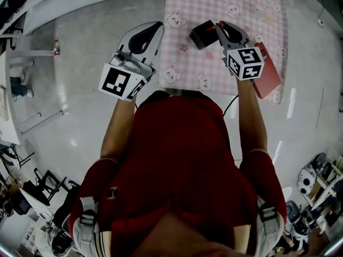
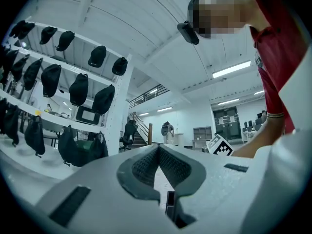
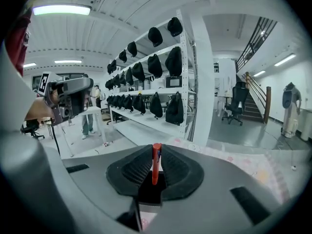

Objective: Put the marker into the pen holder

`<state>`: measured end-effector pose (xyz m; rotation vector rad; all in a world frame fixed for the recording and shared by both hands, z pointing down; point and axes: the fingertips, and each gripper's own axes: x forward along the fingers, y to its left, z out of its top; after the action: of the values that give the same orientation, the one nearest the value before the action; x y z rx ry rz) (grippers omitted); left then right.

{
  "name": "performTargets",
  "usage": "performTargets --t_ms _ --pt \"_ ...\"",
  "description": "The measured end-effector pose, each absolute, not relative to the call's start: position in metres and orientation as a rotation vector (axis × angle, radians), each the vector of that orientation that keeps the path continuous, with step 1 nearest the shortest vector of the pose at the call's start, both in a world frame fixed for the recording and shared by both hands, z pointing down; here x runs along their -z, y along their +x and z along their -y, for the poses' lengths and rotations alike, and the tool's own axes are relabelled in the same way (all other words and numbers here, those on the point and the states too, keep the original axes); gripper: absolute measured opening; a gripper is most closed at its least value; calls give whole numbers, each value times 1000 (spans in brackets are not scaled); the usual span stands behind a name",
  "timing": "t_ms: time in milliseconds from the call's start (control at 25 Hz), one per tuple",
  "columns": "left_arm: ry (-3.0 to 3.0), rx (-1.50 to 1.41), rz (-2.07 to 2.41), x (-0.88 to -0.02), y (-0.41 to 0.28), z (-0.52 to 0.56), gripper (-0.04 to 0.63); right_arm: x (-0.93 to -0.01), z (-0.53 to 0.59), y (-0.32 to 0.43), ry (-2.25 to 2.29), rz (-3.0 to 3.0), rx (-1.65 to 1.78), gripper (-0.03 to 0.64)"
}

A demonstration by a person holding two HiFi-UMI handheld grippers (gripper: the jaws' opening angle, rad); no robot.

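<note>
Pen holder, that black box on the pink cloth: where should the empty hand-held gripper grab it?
Probably by two opposite side walls, coming from the left. The pen holder looks boxy, and the right hand-held gripper holds the red marker close on its right, so the top should stay free.

Both arms reach forward, elbows slightly bent, forearms bare. Left gripper (image 1: 158, 27) held level, jaws together, pads meeting at tips, nothing between them. Right gripper (image 1: 220, 25) tipped slightly downward, pads clamped on red marker (image 3: 155, 161), which stands upright between them. Grippers side by side, well apart, both pointing away from body.
</note>
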<state>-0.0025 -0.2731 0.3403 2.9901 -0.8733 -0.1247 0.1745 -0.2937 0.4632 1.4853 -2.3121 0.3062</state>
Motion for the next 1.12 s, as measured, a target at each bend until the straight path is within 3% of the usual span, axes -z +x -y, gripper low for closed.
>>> performTargets --t_ms 1120 --pt "2881 -74 1140 -362 1 262 6 -555 319 168 1085 2303 -446 52"
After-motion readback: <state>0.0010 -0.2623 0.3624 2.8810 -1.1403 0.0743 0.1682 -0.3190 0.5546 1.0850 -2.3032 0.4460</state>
